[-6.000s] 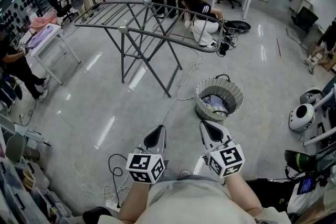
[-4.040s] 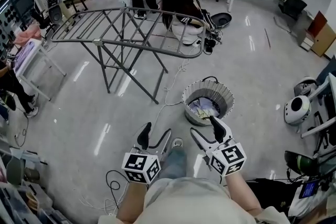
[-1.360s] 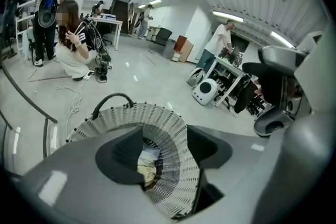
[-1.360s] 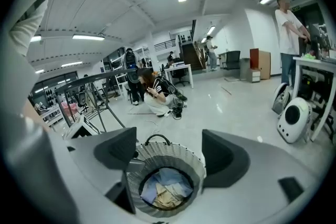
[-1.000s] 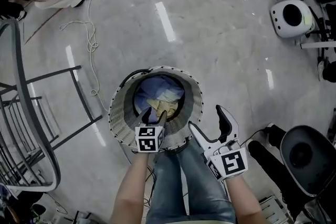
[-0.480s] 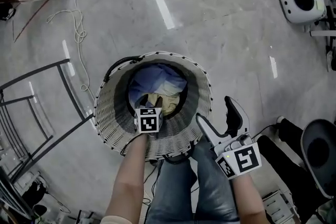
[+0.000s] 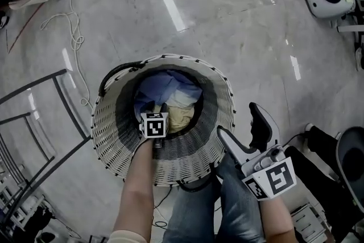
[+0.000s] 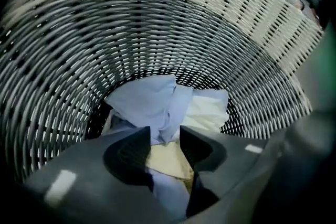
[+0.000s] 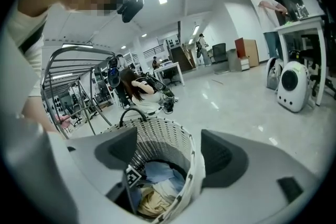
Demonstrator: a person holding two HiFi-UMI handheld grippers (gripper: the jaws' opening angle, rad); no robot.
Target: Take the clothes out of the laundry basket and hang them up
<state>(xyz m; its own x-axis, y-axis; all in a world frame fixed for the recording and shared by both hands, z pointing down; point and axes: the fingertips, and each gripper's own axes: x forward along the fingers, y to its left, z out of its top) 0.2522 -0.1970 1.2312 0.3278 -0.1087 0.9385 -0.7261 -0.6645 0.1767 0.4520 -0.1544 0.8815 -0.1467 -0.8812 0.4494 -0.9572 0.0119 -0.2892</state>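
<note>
In the head view the left claw sits among the clothes inside the wicker laundry basket at centre, its own view showing jaws half-narrowed, just closing, with blue and cream cloth between them, seemingly not yet pinched, while the right gripper view shows the right claw wide apart and empty beside the rim.

a round woven laundry basket, pale outside and shadowed inside, stands upright on the floor; crumpled clothes lie at its bottom: a light blue garment, a cream one beside it, a tan piece touching them
</note>
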